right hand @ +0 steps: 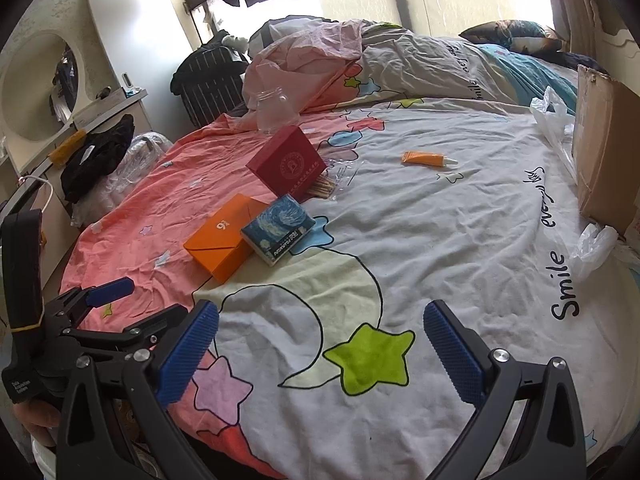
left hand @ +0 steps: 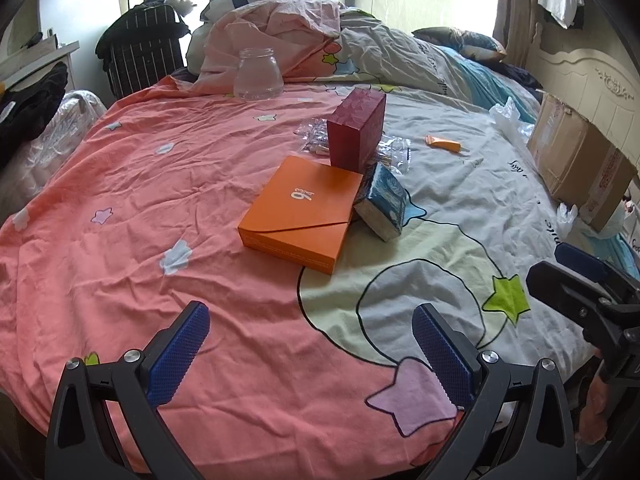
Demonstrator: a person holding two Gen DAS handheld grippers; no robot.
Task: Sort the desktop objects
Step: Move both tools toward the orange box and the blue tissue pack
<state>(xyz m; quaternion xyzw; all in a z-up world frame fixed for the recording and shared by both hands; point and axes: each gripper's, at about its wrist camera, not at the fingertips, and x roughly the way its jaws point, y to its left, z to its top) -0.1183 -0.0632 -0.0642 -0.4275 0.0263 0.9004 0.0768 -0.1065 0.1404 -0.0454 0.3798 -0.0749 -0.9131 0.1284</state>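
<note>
Sorting judged not begun: orange box [left hand: 302,216], red box [left hand: 356,134], tube [right hand: 426,158] lie scattered on bed [left hand: 120,208]; both tools, left tool [left hand: 310,354] and right tool [right hand: 320,354], held wide, empty.

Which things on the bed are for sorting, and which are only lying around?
For sorting: orange box, red box, blue packet, orange tube, glass jar, cardboard box.
Lying around: crumpled bedding, pillow, dark clothes.

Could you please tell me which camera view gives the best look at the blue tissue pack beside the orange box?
The right wrist view shows the blue tissue pack best: its painted top face and label strip face the camera. The left wrist view shows the pack tilted against the orange box, mostly edge-on.
</note>
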